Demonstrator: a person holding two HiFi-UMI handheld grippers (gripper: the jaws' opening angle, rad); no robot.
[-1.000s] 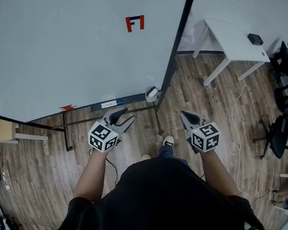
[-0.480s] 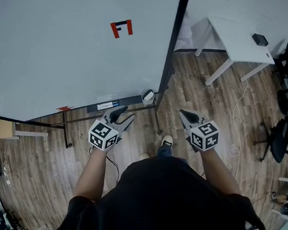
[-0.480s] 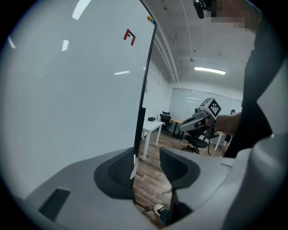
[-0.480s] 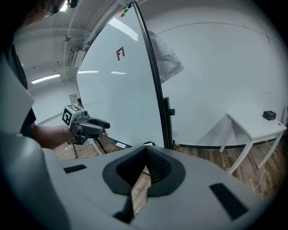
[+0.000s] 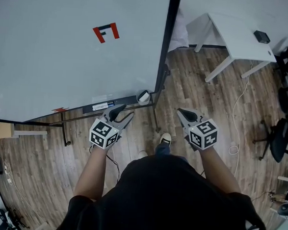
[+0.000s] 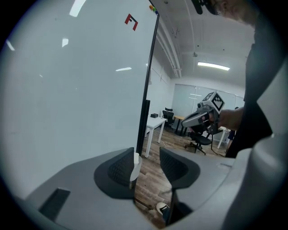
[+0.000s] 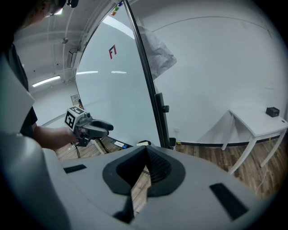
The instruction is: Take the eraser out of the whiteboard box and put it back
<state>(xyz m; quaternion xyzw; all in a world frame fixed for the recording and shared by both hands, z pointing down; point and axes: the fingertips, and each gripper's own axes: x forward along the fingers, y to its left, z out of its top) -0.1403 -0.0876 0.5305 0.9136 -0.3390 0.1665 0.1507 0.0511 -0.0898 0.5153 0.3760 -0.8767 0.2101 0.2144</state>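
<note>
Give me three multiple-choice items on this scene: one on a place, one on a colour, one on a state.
1. The small black object lies
A. on the white table
B. on the floor
C. between a gripper's jaws

2. The mark on the whiteboard is mainly
A. green
B. red
C. yellow

3. The left gripper has its jaws
A. apart, nothing between them
B. shut on an eraser
C. shut on a cable

Answers:
1 A, it sits near the tabletop's far corner.
2 B, the head view shows it red with a dark part.
3 A, only floor shows through the gap.
</note>
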